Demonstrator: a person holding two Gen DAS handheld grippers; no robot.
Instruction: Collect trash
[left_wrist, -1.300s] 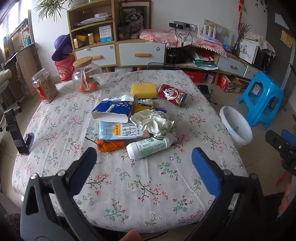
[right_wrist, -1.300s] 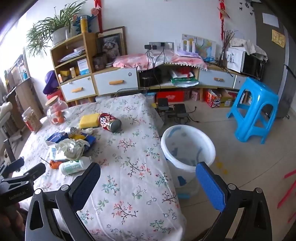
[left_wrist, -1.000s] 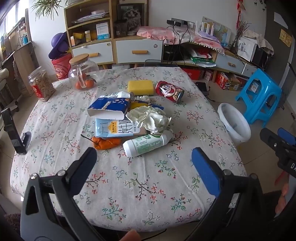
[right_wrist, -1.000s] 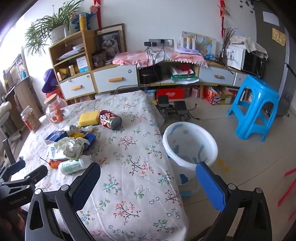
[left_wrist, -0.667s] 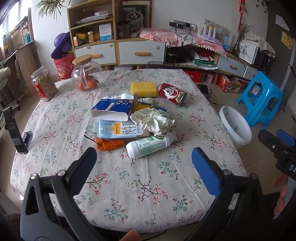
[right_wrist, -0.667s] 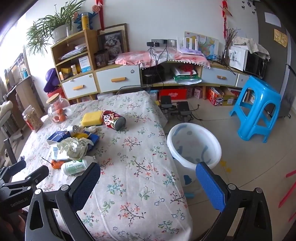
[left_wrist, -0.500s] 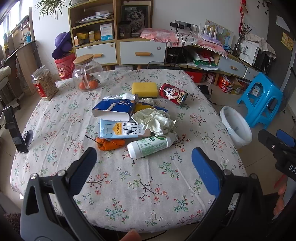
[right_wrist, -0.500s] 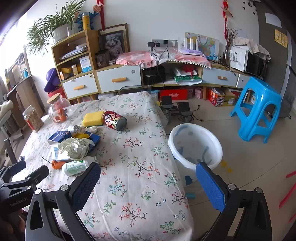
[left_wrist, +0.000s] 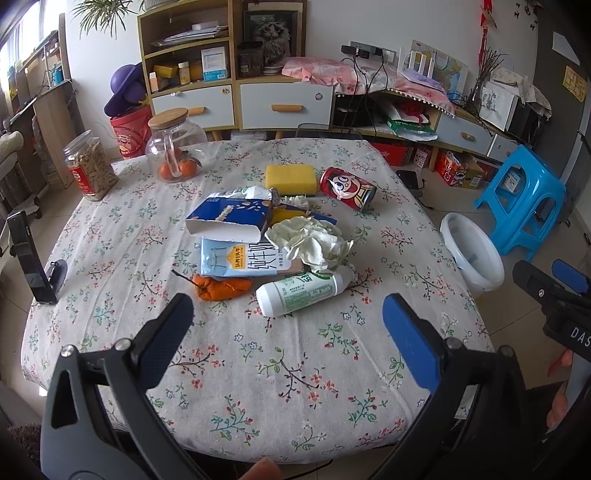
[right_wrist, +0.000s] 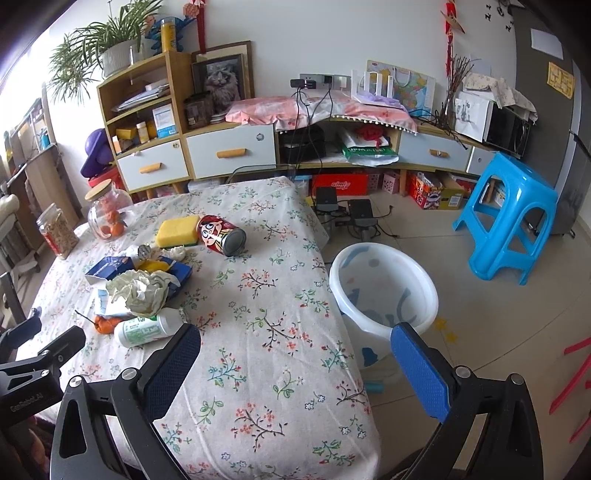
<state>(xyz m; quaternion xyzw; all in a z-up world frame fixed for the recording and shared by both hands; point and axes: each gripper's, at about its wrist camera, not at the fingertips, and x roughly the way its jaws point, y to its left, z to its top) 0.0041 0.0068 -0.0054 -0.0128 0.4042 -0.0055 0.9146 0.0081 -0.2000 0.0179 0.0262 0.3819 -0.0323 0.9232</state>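
A pile of trash lies mid-table: a white-green bottle (left_wrist: 303, 290), a blue milk carton (left_wrist: 242, 258), a torn blue box (left_wrist: 229, 218), crumpled paper (left_wrist: 308, 240), an orange peel (left_wrist: 221, 286) and a red can (left_wrist: 347, 188). The bottle (right_wrist: 147, 328) and can (right_wrist: 221, 234) also show in the right wrist view. My left gripper (left_wrist: 288, 321) is open and empty, hovering short of the bottle. My right gripper (right_wrist: 295, 349) is open and empty over the table's right edge. A white bin (right_wrist: 384, 288) stands on the floor beside the table.
A yellow sponge (left_wrist: 291, 179), a glass jar of oranges (left_wrist: 173, 151) and a snack jar (left_wrist: 88, 166) stand at the back. A phone stand (left_wrist: 33, 266) sits at the left edge. A blue stool (right_wrist: 509, 210) stands right of the bin.
Both grippers have drifted slightly, so the views shift a little. Nothing on the table has moved and both grippers stay open.
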